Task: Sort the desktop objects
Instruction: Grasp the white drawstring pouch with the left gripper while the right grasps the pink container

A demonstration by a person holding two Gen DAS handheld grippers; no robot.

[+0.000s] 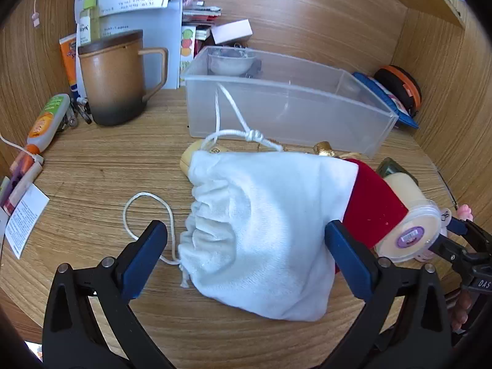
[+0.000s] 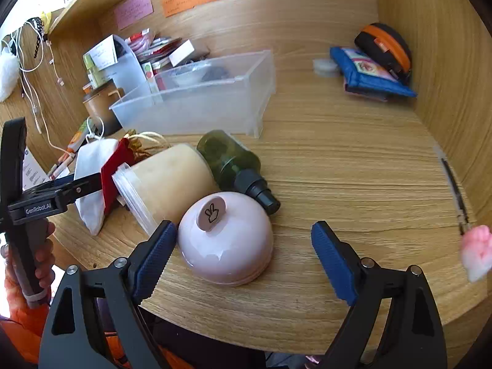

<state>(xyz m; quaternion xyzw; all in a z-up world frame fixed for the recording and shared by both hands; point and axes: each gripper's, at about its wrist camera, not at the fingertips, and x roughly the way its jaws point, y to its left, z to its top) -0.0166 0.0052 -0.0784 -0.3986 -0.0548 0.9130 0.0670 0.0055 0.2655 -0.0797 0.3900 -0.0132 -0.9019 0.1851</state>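
so the left tongs are spread wide with the white velvety drawstring pouch lying flat on the wooden counter right between the two blue pads. the left pad sits clear of the gathered mouth of the pouch, the right pad is just at the pouch's edge where a red fabric piece pokes out; can't tell if it's actually touching. nothing's being pinched.

right tongs are apart too, with the pale pink dome-shaped lid thing with a little hand-sign tab on the counter between them. it's tucked up close against the left pad, maybe touching, and well apart from the right pad.

behind the dome there's a clear plastic jar of cream-coloured stuff lying on its side and a dark green pump bottle, also lying down, both touching or nearly touching the dome. the clear plastic bin sits further back, with a brown ceramic mug with a lid to its left.
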